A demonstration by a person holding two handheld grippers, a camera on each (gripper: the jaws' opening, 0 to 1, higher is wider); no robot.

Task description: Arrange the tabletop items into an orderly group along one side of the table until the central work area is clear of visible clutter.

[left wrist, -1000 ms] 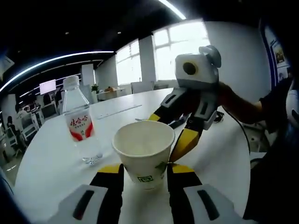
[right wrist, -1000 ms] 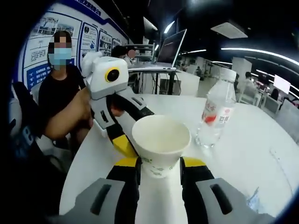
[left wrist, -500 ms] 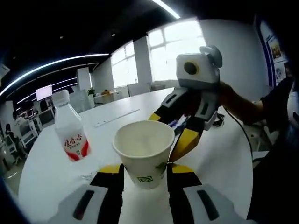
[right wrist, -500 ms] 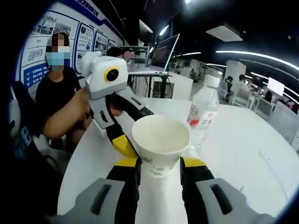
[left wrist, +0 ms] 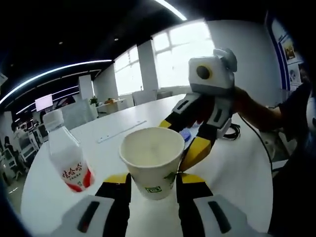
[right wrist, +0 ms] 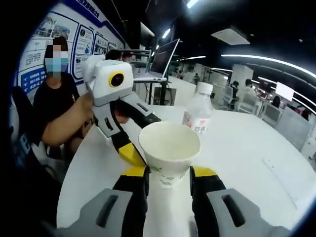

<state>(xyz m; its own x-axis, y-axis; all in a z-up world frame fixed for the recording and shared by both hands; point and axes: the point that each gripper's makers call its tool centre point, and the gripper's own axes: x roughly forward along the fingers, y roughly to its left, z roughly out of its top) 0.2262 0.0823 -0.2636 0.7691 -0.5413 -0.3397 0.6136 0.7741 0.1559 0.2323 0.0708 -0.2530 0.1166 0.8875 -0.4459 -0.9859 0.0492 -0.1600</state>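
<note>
A white paper cup [left wrist: 152, 160] with a green mark stands upright between my left gripper's [left wrist: 153, 180] yellow-tipped jaws, which are shut on its lower wall. My right gripper [left wrist: 180, 138] reaches in from the right, one yellow jaw tip against the cup's far side. In the right gripper view the same cup [right wrist: 169, 150] sits between my right gripper's [right wrist: 168, 173] jaws, shut on it, and my left gripper [right wrist: 140, 138] comes in from the left against it. A clear water bottle [left wrist: 66, 160] with a red label stands left of the cup; in the right gripper view the bottle [right wrist: 197, 116] is behind the cup.
The white round table [left wrist: 237, 163] curves away under both views. A long flat strip [left wrist: 121, 132] and a dark cable [left wrist: 237, 131] lie on its far part. A seated person [right wrist: 54, 98] in black is at the table's edge. An open laptop [right wrist: 165, 54] stands behind.
Both views have swung, so the bottle now sits further left in each and lower in the left gripper view. The cup stays held between both pairs of jaws.
</note>
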